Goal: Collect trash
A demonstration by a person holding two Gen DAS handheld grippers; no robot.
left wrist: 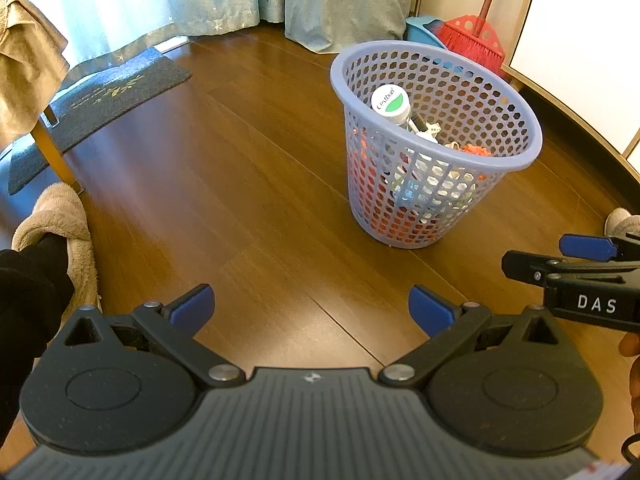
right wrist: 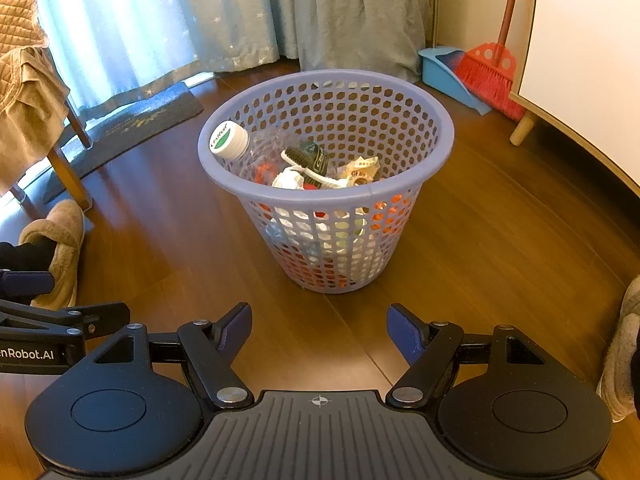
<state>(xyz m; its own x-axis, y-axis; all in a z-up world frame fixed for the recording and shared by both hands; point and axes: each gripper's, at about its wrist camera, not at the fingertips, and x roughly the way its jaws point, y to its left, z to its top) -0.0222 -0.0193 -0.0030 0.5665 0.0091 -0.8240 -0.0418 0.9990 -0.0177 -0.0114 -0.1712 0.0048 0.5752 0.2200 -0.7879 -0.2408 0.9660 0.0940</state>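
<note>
Both my grippers, left gripper (left wrist: 310,306) and right gripper (right wrist: 319,334), gape wide, empty. Lilac perforated plastic basket (right wrist: 400,194) holds trash; bare wooden floor (left wrist: 240,200) shows none left, so I judge collecting finished.

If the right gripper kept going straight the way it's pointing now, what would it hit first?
Most likely the purple basket. The right gripper is open and empty, angled down over bare wooden floor, with the basket dead ahead. Depth is unclear, so it might meet the floor just short.

Lilac perforated basket (right wrist: 332,200), red broom (right wrist: 490,76)
</note>
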